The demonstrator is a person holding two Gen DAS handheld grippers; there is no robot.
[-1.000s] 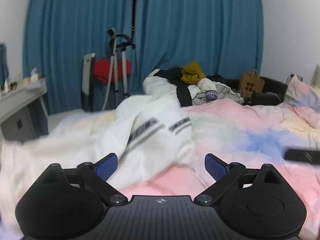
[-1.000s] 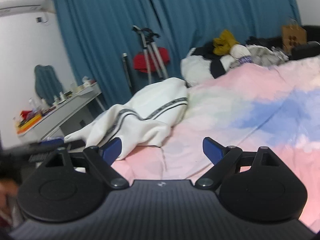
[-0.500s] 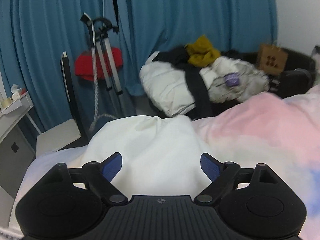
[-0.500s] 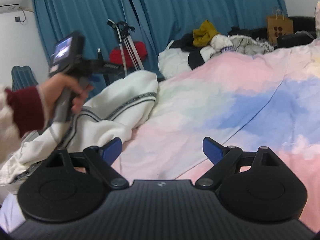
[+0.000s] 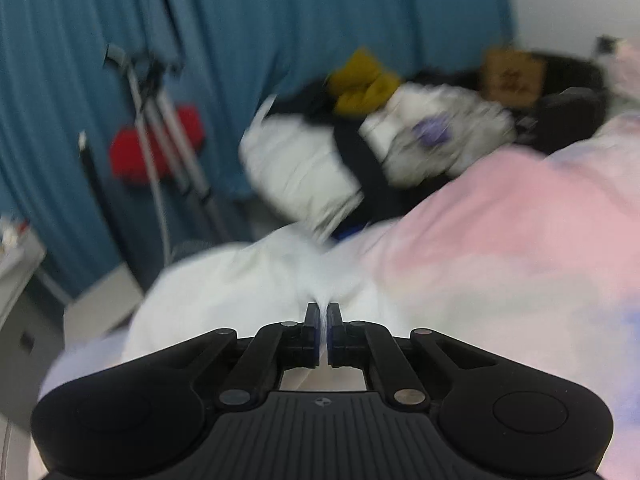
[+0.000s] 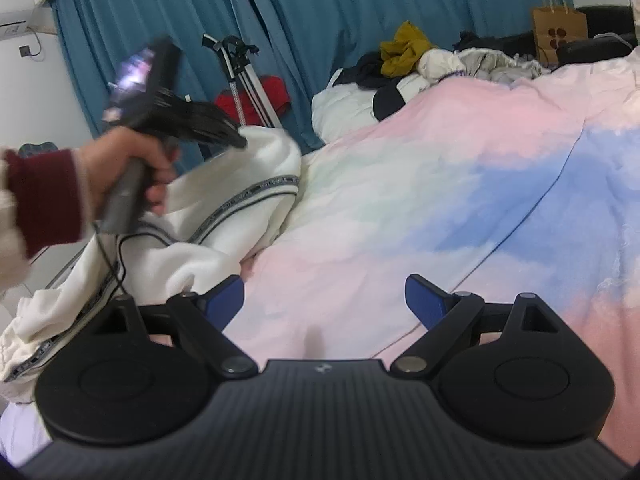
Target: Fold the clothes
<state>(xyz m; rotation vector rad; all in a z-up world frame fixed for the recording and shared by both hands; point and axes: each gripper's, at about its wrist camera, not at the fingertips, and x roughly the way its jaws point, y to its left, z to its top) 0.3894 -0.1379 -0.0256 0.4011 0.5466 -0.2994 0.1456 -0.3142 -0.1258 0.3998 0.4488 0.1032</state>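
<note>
A white garment with black-and-grey striped trim (image 6: 192,232) lies bunched at the left edge of the bed. In the left wrist view my left gripper (image 5: 323,320) is shut on a pinched fold of this white garment (image 5: 240,296). In the right wrist view the left gripper (image 6: 236,142) shows held in a hand, its tip at the garment's upper edge. My right gripper (image 6: 324,300) is open and empty above the pink and blue bedsheet (image 6: 460,184), to the right of the garment.
A pile of other clothes (image 6: 404,68) lies at the far end of the bed. A tripod (image 6: 244,76) with a red item stands before blue curtains (image 6: 320,8). A brown paper bag (image 6: 558,30) sits at far right. A white desk (image 5: 16,264) stands at left.
My left gripper has moved forward to the garment's top edge and shut on a fold of it. My right gripper has stayed open and nearly still.
</note>
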